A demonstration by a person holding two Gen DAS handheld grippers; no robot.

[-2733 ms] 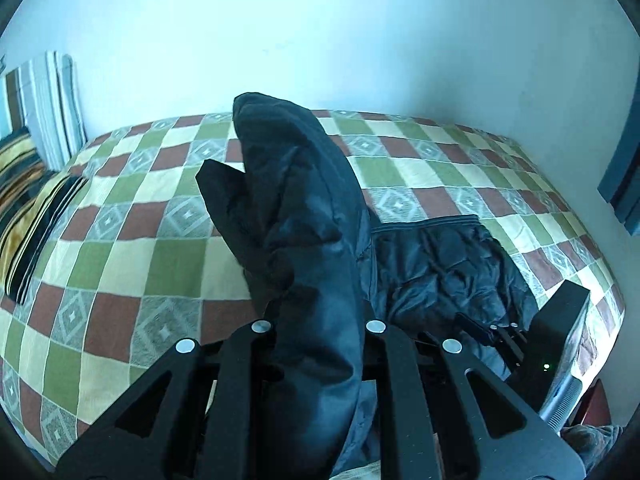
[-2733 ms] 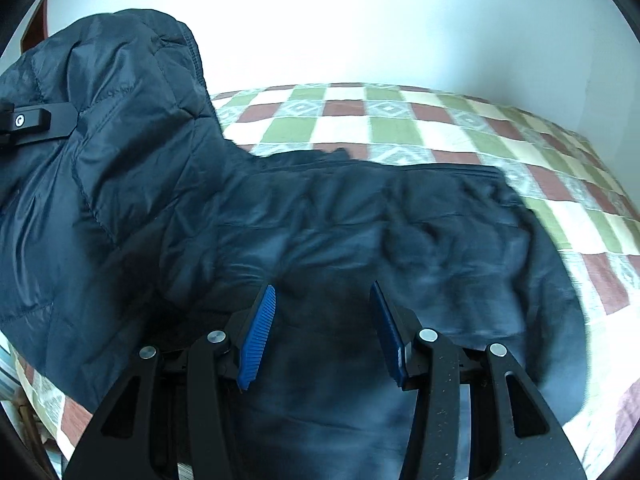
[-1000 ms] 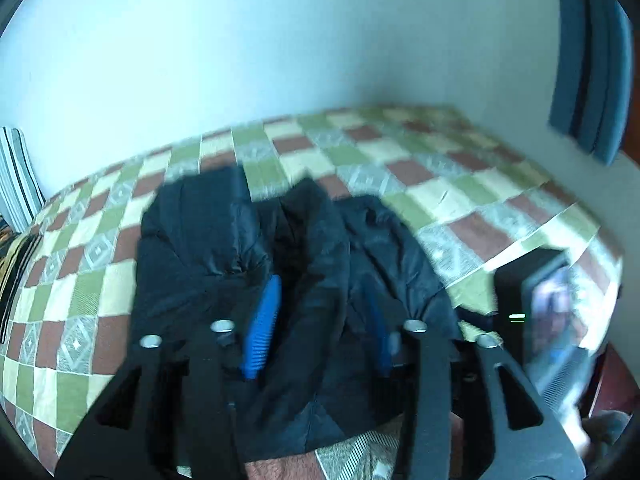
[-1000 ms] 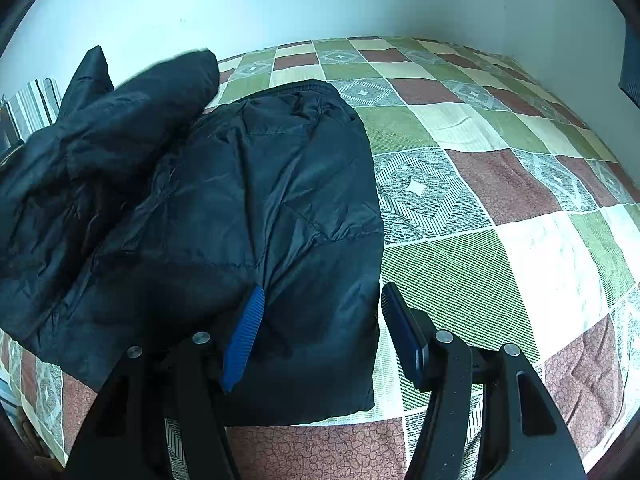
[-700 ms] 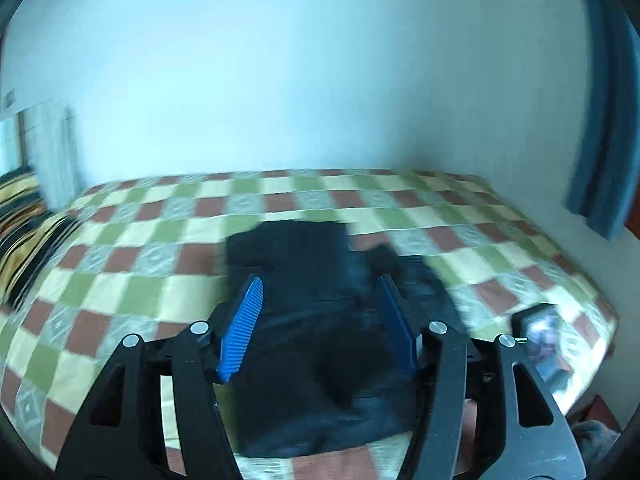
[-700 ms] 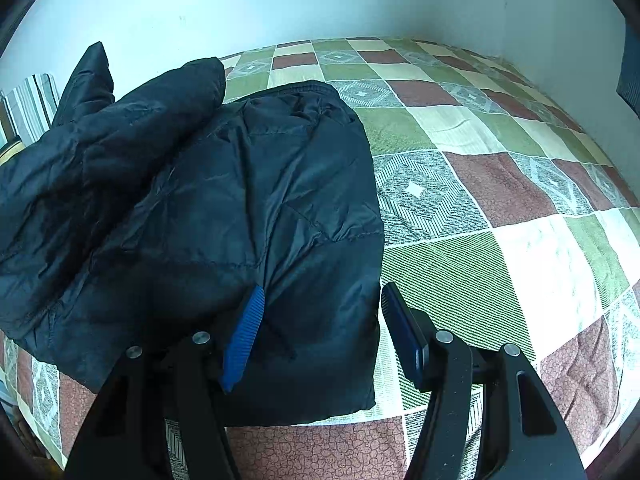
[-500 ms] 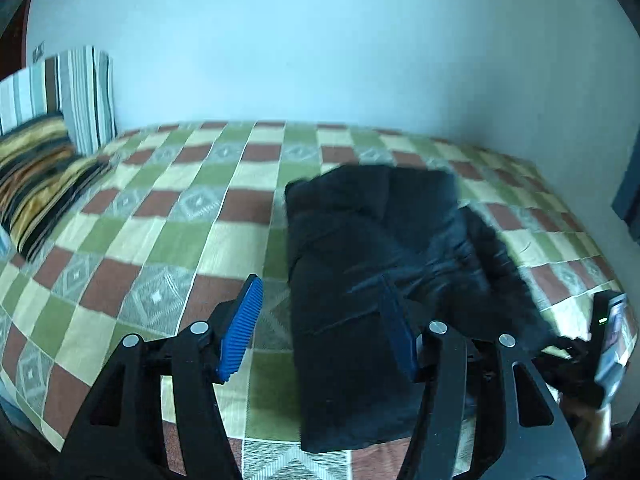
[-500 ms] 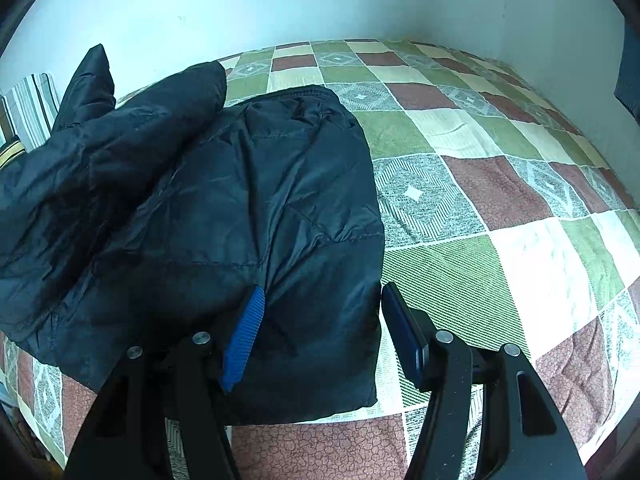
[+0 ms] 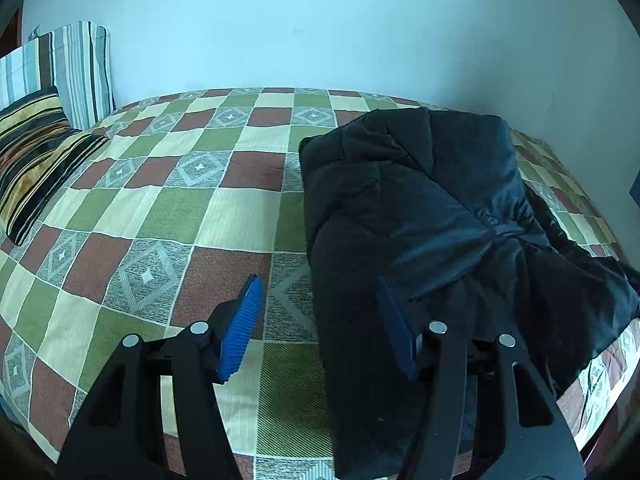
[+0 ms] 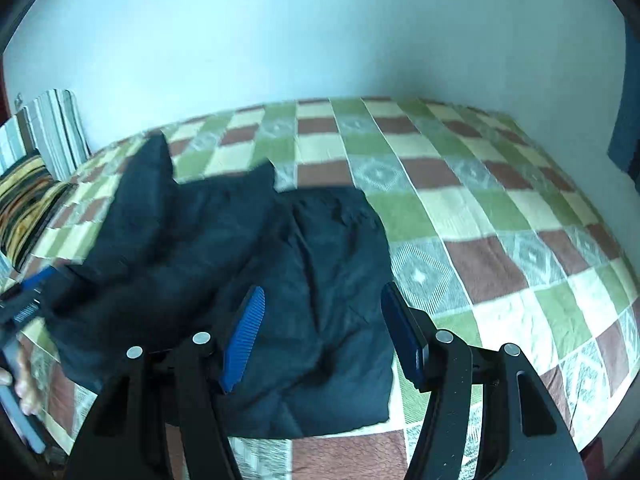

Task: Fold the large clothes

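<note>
So the left gripper [image 9: 318, 328] is spread wide with nothing between its blue pads [image 9: 240, 330], just hanging over the near edge of the bed; its left finger is above bare bedspread and its right finger overlaps the near-left edge of the jacket in the picture, though I can't tell if it actually touches. The right gripper [image 10: 322, 334] is the same deal, jaws apart and gripping nothing, with its left pad over the jacket and its right pad sitting about at the jacket's right edge. The dark puffy jacket [image 9: 432, 240] is lying folded into a chunky bundle near the front edge of the checkered bedspread [image 9: 168, 208], with a looser, rumpled bit of it spilling off toward the right in the left wrist view. From the right wrist view the jacket [image 10: 280, 280] has a flatter squarish part up front and a lumpier part piled on its left side, that whole frame is kinda blurry. Further back on the left there's a yellow-and-black striped pillow [image 9: 34, 156] and a grey-striped one [image 9: 80, 72] propped against the pale wall [image 9: 320, 28].
</note>
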